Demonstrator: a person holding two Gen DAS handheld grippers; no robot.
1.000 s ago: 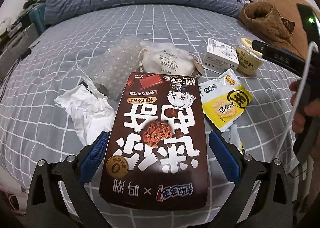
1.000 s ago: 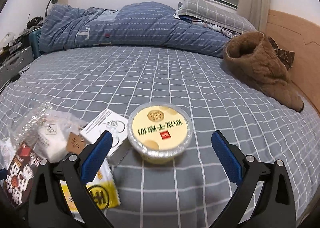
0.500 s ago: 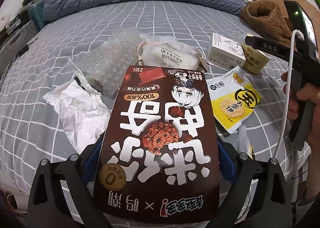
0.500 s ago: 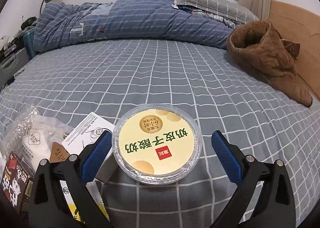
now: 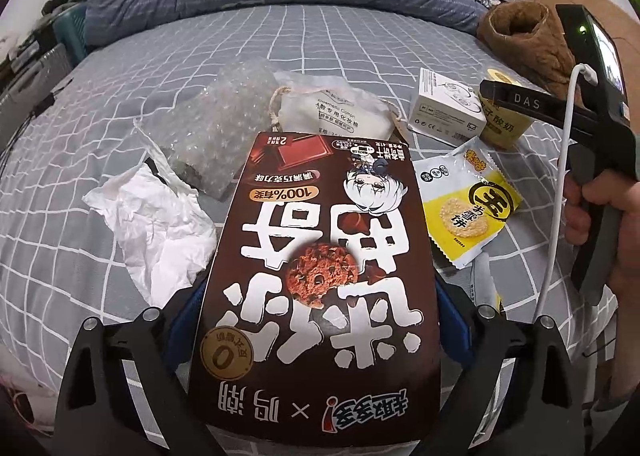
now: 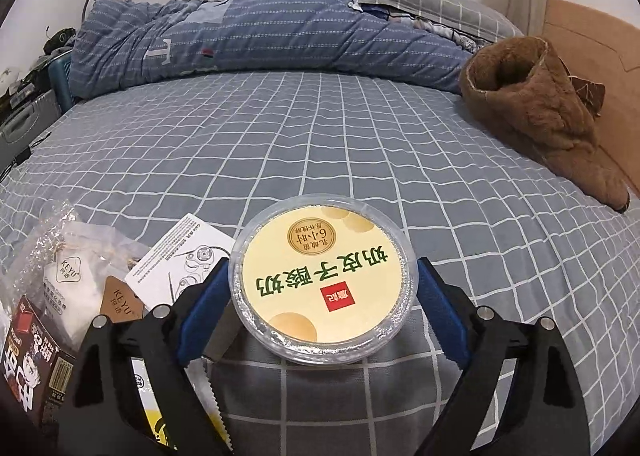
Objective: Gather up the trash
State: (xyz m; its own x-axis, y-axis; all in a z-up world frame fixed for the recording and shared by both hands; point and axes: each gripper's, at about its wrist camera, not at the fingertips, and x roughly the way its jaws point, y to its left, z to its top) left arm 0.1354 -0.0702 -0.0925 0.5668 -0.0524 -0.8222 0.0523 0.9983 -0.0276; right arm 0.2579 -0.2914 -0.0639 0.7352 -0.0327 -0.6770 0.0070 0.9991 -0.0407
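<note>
Your left gripper (image 5: 316, 320) straddles the brown cookie box (image 5: 320, 280), a flat, glossy cardboard rectangle with big white lettering. Its blue pads (image 5: 186, 320) sit at the box's two long edges, mostly hidden under the card, so you cannot tell whether they press yet. The box lies on the bed (image 5: 280, 56), a soft grey sheet with a white grid. Left of it lies crumpled white tissue (image 5: 156, 224); beyond that, a cloudy wad of bubble wrap (image 5: 216, 124) and a soft white drawstring pouch (image 5: 336, 112). On the box's right lies a shiny yellow-and-white sachet (image 5: 468, 204) with a serrated edge, then a small white carton (image 5: 448, 108). Your right hand (image 5: 600, 216) grips the other tool's black handle at the frame's edge.

From the right wrist, your right gripper (image 6: 322, 312) is closing around the yogurt tub (image 6: 322, 280), a round clear plastic pot with a crinkled foil rim and a smooth cream-yellow lid. One pad (image 6: 204, 308) is right at the tub's left side; the other stands just off the right side. The tub rests on the sheet, touching the carton (image 6: 180, 264). A fuzzy brown garment (image 6: 540, 112) is heaped far right, and a quilted blue striped duvet (image 6: 260, 32) is bunched along the back.
</note>
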